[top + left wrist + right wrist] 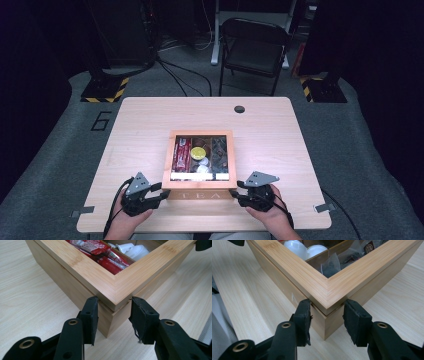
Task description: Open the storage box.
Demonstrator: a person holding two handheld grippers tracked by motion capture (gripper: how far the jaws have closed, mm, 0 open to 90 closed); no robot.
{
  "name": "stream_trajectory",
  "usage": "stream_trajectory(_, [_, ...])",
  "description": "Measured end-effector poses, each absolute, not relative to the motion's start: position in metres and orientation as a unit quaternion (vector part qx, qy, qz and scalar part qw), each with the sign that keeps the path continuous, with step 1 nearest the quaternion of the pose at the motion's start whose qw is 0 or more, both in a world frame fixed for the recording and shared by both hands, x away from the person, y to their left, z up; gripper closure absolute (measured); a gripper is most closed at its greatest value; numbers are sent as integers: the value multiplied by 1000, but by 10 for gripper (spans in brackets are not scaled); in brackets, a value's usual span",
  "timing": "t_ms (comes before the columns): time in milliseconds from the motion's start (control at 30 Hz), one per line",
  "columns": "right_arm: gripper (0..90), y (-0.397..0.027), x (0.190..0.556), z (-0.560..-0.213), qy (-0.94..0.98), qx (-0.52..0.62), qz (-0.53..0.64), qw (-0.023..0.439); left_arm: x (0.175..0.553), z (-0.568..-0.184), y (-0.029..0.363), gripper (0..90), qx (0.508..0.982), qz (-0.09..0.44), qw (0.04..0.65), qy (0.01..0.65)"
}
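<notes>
Box [200,192] corners sit clamped between each hand-held gripper's pads, left [161,192] and right [239,192].

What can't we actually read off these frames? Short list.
- Wooden tea box: high view, front lettering too small to read surely.
- Red packets: left gripper view, top edge cuts them off; print blurred.
- White cups: right gripper view, cut by the top edge and the lid frame.
- Dark sachets: labels too small.
- Left gripper, right gripper: pads straddle the box's near corners; contact not sure.
</notes>
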State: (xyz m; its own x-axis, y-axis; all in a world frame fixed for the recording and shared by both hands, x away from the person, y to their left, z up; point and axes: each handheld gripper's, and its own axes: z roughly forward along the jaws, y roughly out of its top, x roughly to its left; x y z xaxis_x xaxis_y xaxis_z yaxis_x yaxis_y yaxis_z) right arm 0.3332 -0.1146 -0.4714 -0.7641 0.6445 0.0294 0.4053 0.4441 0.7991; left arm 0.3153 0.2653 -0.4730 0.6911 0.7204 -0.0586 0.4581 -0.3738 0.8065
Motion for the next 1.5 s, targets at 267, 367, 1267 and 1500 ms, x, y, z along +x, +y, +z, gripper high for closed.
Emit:
stream_trajectory(267, [569, -114, 334, -470, 835, 317, 428, 139, 316, -471, 264, 576, 814, 154, 425, 364])
stream_trajectory(367, [567, -114, 334, -469, 833, 322, 430, 132, 317, -470, 262, 573, 812, 157, 425, 368])
stream_trajectory(1267, [511, -112, 342, -457, 823, 328, 447, 125, 329, -459, 257, 491, 803, 145, 442, 373])
stream_trajectory(1500, [491, -109, 344, -450, 820, 328, 448, 138, 331, -450, 258, 489, 797, 141, 451, 376])
